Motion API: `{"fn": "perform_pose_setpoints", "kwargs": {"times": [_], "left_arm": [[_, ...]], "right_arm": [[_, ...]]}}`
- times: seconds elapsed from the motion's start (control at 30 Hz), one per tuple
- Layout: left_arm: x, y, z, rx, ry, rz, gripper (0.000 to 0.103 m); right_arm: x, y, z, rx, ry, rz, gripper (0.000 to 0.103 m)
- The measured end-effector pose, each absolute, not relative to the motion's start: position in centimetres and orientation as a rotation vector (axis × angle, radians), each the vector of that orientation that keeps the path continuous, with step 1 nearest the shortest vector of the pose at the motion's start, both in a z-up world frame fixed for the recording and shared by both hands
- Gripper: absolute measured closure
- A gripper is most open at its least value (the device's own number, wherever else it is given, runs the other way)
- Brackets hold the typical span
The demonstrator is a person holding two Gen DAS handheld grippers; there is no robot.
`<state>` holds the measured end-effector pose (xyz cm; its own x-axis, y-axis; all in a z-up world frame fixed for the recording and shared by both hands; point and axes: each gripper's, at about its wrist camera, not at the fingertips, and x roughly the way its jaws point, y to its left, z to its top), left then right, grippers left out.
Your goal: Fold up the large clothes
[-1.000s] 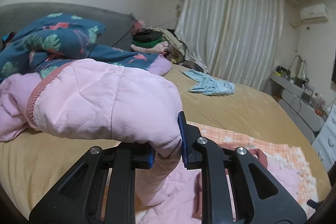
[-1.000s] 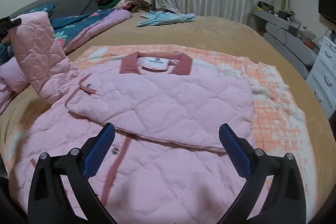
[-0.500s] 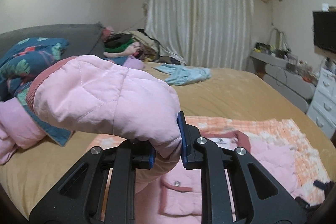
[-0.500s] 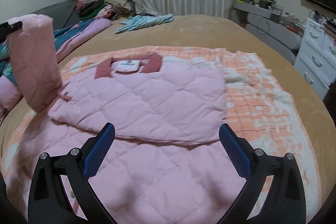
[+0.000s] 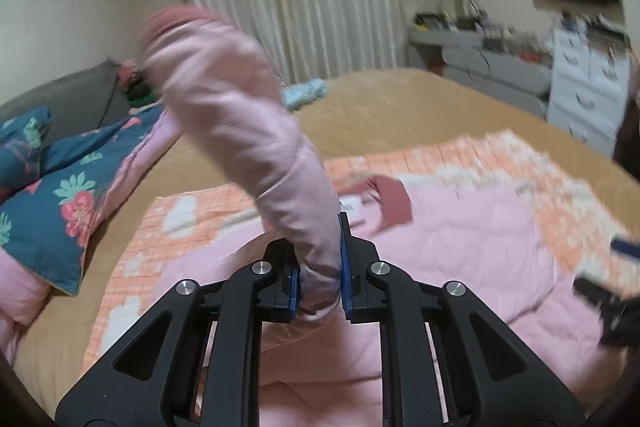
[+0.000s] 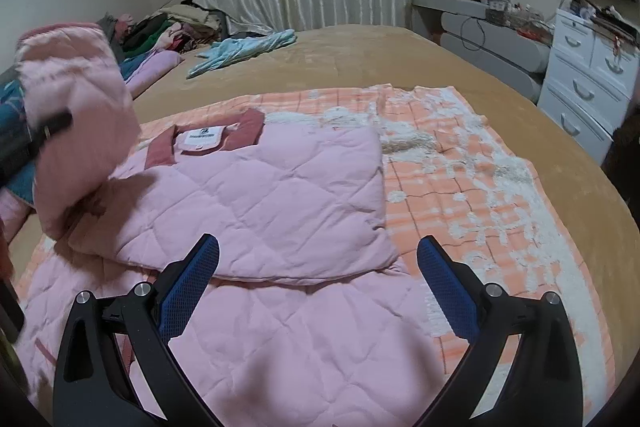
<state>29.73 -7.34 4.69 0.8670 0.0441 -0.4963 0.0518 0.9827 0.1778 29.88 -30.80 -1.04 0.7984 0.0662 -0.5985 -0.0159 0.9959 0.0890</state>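
On the bed (image 6: 360, 67), over an orange checked blanket (image 6: 460, 163), lies a pink quilted jacket (image 6: 260, 195) with its dark pink collar (image 6: 248, 123) toward the curtain. One side is already folded across the body. The left gripper (image 5: 319, 279) is clamped on the sleeve (image 5: 240, 115), near the middle of its length, and holds it high over the jacket, so the cuff end stands up above the gripper. In the right wrist view the same sleeve (image 6: 76, 131) is at the left edge, lifted clear of the body. The right gripper (image 6: 318, 291) hangs over the lower part of the jacket with its jaws wide apart and nothing between them.

I judge the jacket to be light, soft and thick with padding. It will bend easily, but the filling makes the folds springy, so a laid sleeve may rise again unless it is pressed flat. The smooth cloth could slip from a thin pinch. A hold on a seam, the cuff or the hem edge seems safer, with both layers taken together.
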Motion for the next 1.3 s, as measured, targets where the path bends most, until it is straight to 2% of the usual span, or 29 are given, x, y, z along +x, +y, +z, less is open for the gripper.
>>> {"fn": "perform_pose_setpoints", "kwargs": {"times": [0.3, 0.5, 0.53, 0.6, 0.63, 0.67, 0.73, 0.77, 0.83, 1.03, 1.13, 1.23, 1.27, 1.3], "left_arm": [[30.1, -11.7, -1.0, 0.375, 0.619, -0.061, 0.095], [29.1, -14.6, -4.7, 0.598, 0.662, -0.078, 0.085], [28.8, -15.0, -5.5, 0.639, 0.671, -0.079, 0.081], [28.5, -15.2, -6.4, 0.664, 0.704, -0.103, 0.060], [28.2, -15.2, -6.7, 0.658, 0.732, -0.130, 0.038], [27.9, -15.2, -6.8, 0.655, 0.753, -0.151, 0.031], [27.1, -15.0, -6.7, 0.634, 0.775, -0.203, 0.028], [26.7, -14.5, -6.6, 0.602, 0.797, -0.237, 0.021], [25.8, -12.9, -5.8, 0.504, 0.846, -0.315, 0.016], [26.7, -5.8, -3.1, 0.192, 0.931, -0.343, 0.013], [28.1, -1.0, -1.3, 0.043, 0.915, -0.267, 0.010], [29.3, 3.8, -0.3, -0.057, 0.899, -0.153, 0.010], [29.6, 4.7, -0.2, -0.085, 0.896, -0.138, 0.010], [29.8, 5.9, 0.0, -0.119, 0.889, -0.119, 0.010]], "right_arm": [[30.1, -34.5, -1.0, 0.208, 0.637, 0.007, 0.004], [30.3, -35.4, -1.3, 0.255, 0.646, 0.004, 0.004], [30.4, -35.3, -1.3, 0.256, 0.650, 0.008, 0.004], [30.5, -35.2, -1.5, 0.257, 0.658, 0.015, 0.004], [30.6, -35.1, -1.6, 0.258, 0.662, 0.021, 0.004], [30.7, -34.9, -1.7, 0.263, 0.667, 0.030, 0.004], [30.9, -34.7, -1.9, 0.278, 0.678, 0.052, 0.004], [31.1, -34.5, -2.0, 0.291, 0.686, 0.067, 0.004], [31.5, -33.9, -2.2, 0.313, 0.704, 0.094, 0.004], [33.2, -30.1, -3.1, 0.359, 0.774, 0.227, 0.004], [33.9, -28.0, -4.0, 0.384, 0.817, 0.272, 0.005], [34.5, -26.6, -5.5, 0.384, 0.872, 0.283, 0.032], [34.7, -26.3, -6.0, 0.390, 0.888, 0.299, 0.036], [34.8, -26.2, -6.5, 0.403, 0.897, 0.313, 0.046]]}}
